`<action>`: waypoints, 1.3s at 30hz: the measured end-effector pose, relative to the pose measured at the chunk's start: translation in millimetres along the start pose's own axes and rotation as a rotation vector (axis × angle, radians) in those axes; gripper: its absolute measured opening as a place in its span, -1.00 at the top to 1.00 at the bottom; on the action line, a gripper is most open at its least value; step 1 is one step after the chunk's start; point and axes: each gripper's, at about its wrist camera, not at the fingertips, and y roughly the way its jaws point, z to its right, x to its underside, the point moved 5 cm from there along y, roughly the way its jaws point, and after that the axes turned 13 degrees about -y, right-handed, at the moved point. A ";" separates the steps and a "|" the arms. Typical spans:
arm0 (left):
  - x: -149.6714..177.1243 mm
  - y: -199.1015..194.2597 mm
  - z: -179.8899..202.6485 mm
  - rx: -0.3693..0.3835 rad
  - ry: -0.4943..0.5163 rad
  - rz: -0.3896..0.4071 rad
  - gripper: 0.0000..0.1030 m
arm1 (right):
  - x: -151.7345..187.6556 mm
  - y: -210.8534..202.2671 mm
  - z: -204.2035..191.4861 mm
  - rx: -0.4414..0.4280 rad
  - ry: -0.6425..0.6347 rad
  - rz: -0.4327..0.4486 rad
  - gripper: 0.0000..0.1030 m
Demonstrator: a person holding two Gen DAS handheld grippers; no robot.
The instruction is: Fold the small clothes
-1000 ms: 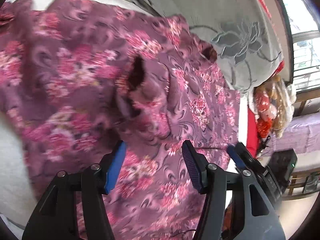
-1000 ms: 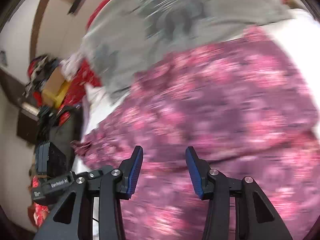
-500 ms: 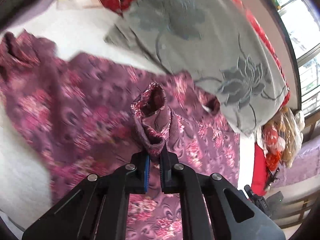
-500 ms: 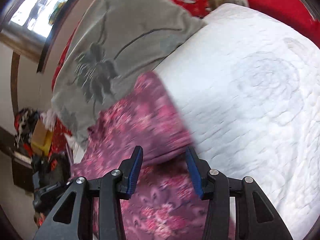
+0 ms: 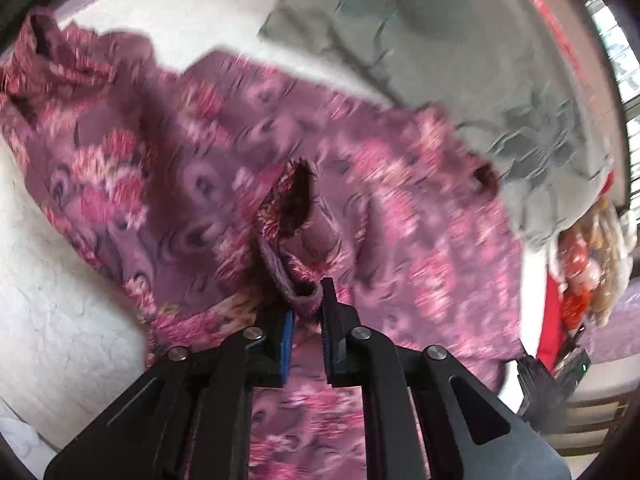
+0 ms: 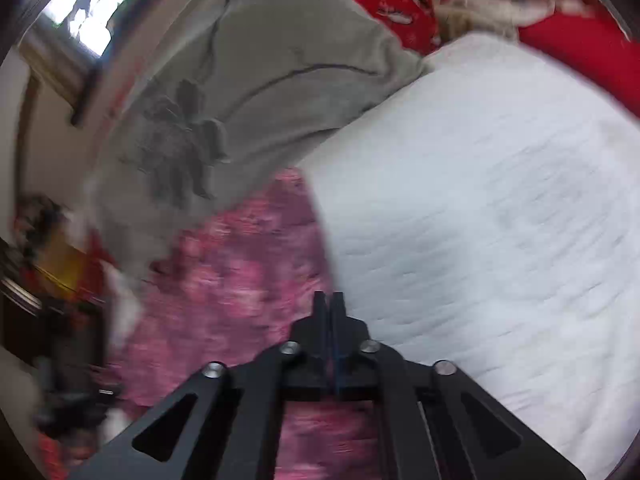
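Floral garment [image 5: 168, 168] spread flat, sleeve cuff [image 5: 294, 200] facing camera

We see both views in bright daylight from a blown-out window [image 6: 86, 20] at the upper left of the right wrist view. Motion blur smears the floral garment [image 5: 200, 168] and grey cloth [image 6: 248, 92]. Fisheye bending darkens every rim.

Legible text: none. No lettering, label, brand, number or sign could be read in either view; both were blurred by motion.
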 end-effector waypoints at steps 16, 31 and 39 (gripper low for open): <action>0.9 9.1 9.1 -0.023 0.048 0.041 0.41 | 20.5 17.0 -53.7 0.080 -0.238 -0.047 0.27; -98.6 -118.7 -96.0 0.013 -0.067 0.249 0.11 | 54.7 75.9 -275.9 -0.199 -0.497 -0.090 0.24; -163.9 -132.8 -146.1 -0.109 0.043 0.230 -0.07 | 96.1 97.2 -313.0 -0.110 -0.719 0.007 -0.10</action>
